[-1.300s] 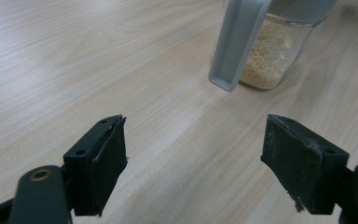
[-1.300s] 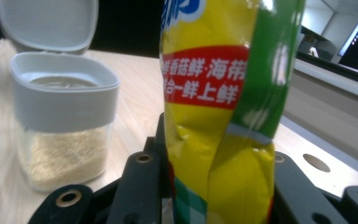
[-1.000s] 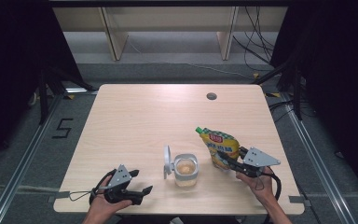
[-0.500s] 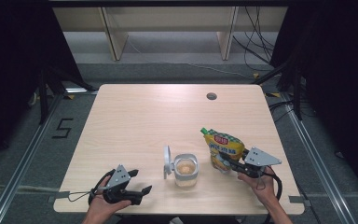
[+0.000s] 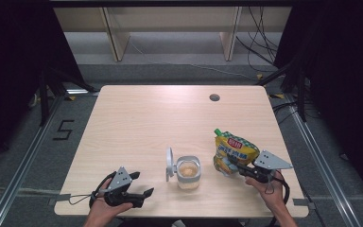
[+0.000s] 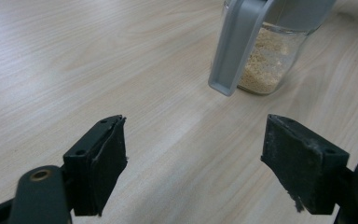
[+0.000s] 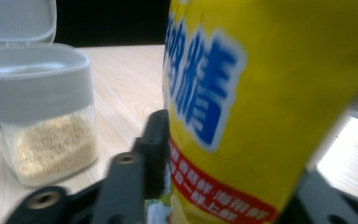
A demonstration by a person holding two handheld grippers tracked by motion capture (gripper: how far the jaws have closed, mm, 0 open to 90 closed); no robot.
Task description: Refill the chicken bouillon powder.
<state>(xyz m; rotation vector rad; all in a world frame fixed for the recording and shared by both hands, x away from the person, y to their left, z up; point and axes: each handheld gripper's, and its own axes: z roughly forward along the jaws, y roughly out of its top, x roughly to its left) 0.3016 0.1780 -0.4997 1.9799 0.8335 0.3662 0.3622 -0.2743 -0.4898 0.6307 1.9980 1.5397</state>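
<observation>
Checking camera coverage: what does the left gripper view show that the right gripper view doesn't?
Left gripper view: its own tongs open over bare table, nothing between them, and the jar's lid edge-on, hanging open.

Right gripper view: the yellow pouch with blue lettering close up between its tongs; their jaws have just been opening.

Both: the clear jar part-filled with pale granules, standing on the wooden table.

Each gripper [image 5: 142,196] is black with square pads, brass rivets, a grey triangular plate and a black cable.
</observation>
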